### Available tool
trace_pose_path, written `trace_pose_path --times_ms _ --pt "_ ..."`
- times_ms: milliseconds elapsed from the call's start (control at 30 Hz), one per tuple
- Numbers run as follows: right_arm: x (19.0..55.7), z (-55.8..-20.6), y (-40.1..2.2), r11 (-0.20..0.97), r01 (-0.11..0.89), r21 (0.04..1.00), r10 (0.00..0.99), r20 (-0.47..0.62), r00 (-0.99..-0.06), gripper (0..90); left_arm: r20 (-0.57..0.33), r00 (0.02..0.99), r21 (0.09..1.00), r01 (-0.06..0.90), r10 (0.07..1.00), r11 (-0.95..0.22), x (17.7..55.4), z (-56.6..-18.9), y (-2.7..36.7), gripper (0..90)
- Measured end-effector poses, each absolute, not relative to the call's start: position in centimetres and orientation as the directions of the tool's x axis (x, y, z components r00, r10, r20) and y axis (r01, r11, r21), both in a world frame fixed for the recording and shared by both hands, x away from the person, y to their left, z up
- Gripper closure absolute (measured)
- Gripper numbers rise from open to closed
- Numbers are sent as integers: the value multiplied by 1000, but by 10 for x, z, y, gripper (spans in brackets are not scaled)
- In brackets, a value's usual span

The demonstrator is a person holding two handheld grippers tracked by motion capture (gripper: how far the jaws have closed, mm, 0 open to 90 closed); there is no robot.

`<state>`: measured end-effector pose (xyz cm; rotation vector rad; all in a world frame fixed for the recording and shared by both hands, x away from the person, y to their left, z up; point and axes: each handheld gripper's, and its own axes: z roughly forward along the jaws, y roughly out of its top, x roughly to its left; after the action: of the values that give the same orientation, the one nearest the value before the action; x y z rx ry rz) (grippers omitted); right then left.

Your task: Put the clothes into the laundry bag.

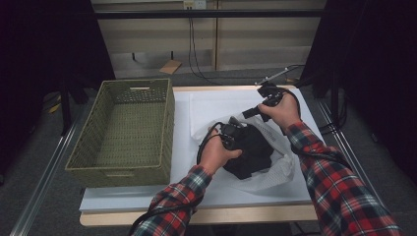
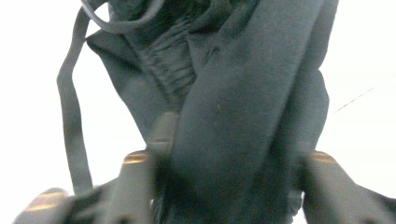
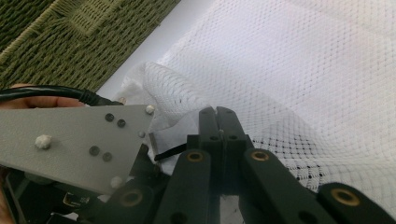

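Note:
A black garment [image 1: 253,150] lies half inside a white mesh bag [image 1: 278,169] on the white table top. My left gripper [image 1: 231,133] sits on the garment's near left side. In the left gripper view the dark cloth [image 2: 243,84] fills the gap between the jaws, and my left gripper [image 2: 233,151] is shut on it, with a thin cord [image 2: 70,116] hanging at the left. My right gripper [image 1: 246,114] is behind the garment at the bag's far edge. In the right gripper view its jaws meet, and my right gripper [image 3: 217,114] is shut on a fold of the mesh bag [image 3: 303,70].
A green woven basket [image 1: 118,172] stands on the left of the table, its inside bare; its weave [image 3: 70,37] runs along the top left of the right gripper view. The white table top [image 1: 196,194] has free room in front. Dark curtains and cables lie beyond.

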<state>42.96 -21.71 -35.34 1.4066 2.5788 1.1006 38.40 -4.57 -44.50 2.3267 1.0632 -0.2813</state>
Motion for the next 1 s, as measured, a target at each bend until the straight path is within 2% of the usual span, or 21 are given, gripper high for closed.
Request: trace_pose_path --times_ms 67,200,600,1000 --pt "430 -353 -216 357 735 576 736 311 -602 900 -416 661 404 750 625 -524 384 -445 -44 733" --pt "430 -353 -217 359 729 583 733 307 -607 900 -404 655 403 754 638 -519 384 -439 -42 770" --pt "429 -351 -224 342 731 591 735 316 -600 900 -393 634 477 760 667 -441 395 -418 -36 783" --pt "428 -347 -225 341 732 590 736 317 -598 900 -367 621 511 757 693 -408 402 -412 -37 783"
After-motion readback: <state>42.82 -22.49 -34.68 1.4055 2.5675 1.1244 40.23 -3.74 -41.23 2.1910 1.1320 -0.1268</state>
